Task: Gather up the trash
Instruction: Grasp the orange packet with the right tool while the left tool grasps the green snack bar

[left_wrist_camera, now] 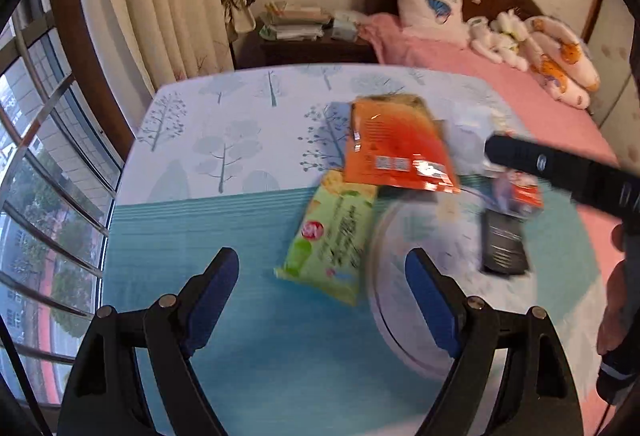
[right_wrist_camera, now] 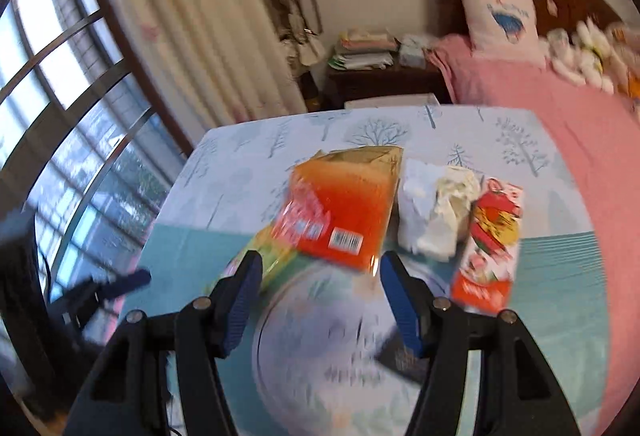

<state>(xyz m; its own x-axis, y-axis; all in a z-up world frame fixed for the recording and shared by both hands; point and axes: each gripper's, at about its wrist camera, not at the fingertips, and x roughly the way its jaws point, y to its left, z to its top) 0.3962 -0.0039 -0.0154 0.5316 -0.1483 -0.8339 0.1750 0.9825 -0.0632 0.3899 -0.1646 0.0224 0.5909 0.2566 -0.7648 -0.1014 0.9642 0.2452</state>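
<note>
Both tongs, left (left_wrist_camera: 322,286) & right (right_wrist_camera: 320,292), gape empty; blur risks knocking orange packet (right_wrist_camera: 344,212) off surface (left_wrist_camera: 200,220) edge

Left gripper (left_wrist_camera: 322,272): jaws apart, empty, above counter (left_wrist_camera: 240,244) with tree-print cloth. On counter: green wrapper (left_wrist_camera: 332,240), orange packet (left_wrist_camera: 396,144) overlapping it, black remote (left_wrist_camera: 502,248). Right gripper (left_wrist_camera: 560,168) enters at right edge.
</note>
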